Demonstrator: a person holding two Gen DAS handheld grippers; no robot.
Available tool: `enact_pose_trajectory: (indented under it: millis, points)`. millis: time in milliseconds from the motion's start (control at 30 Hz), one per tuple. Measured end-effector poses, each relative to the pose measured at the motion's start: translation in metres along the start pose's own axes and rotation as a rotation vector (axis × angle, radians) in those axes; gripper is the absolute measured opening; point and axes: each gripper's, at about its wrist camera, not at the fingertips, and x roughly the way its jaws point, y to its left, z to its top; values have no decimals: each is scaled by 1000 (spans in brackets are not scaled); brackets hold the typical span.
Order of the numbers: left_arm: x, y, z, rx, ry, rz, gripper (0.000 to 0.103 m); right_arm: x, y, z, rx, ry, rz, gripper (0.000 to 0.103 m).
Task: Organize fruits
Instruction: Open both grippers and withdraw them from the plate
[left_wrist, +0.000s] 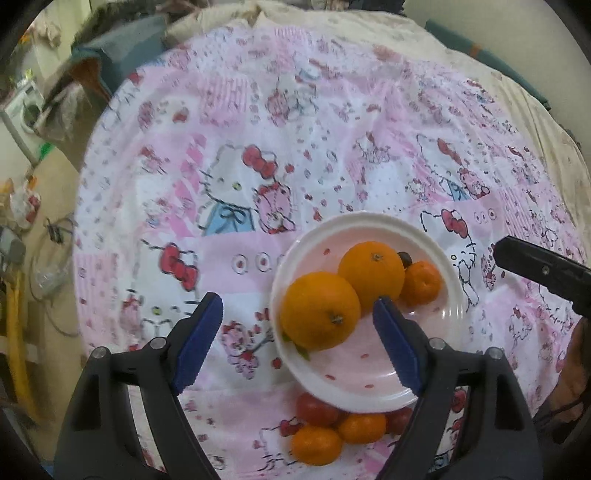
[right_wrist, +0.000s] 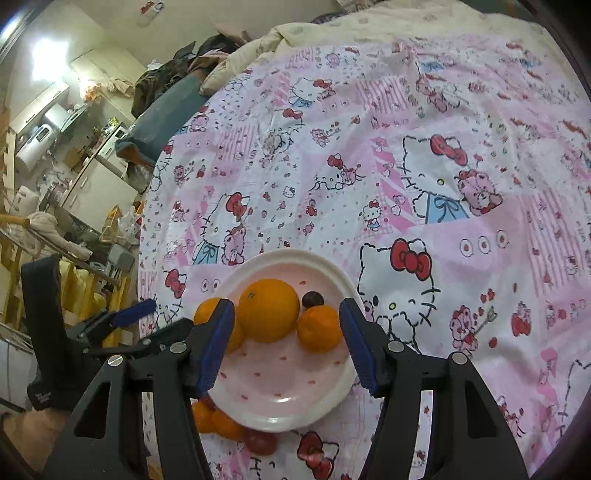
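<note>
below both cameras, a white plate with small red specks sits on a bed covered by a pink cartoon-cat sheet. on the plate lie two large oranges touching each other, the nearer orange and the farther orange, with a small mandarin pressed against the farther one and a dark grape just behind them.

off the plate, tight against its near rim, a loose cluster of fruit rests on the sheet: a small orange fruit, a second one beside it, and a red tomato-like fruit partly tucked under the rim. another reddish fruit sits at the right of the cluster, mostly hidden behind a finger.

the left hand-held gripper hovers above the plate's near-left side with its blue-padded fingers spread wide, holding nothing; the nearer orange shows between them.

the right hand-held gripper hangs over the plate too, its fingers likewise spread and empty, framing the farther orange and the mandarin in the right wrist view. its black tip enters the left wrist view from the right edge, beside the plate.
</note>
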Motion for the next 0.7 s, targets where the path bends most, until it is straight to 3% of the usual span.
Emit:
enact_pose_trajectory:
  millis: [233,433,600,700]
  points:
    - [-31,18,-13,-19,-93,94,81,-17,13,-19,-14,-23,1,63]
    - [-49,33,-29,-90,-88,51,81,-30,21,-40,-21,-43,-25,72]
    - [-61,29,-48,-93,-74,-21,81,-42,22,-60,5,-64,-35,95]
    - [-68,23,-59,-77,-86,-39,81,-50,23,-71,10,-82,-55,95]
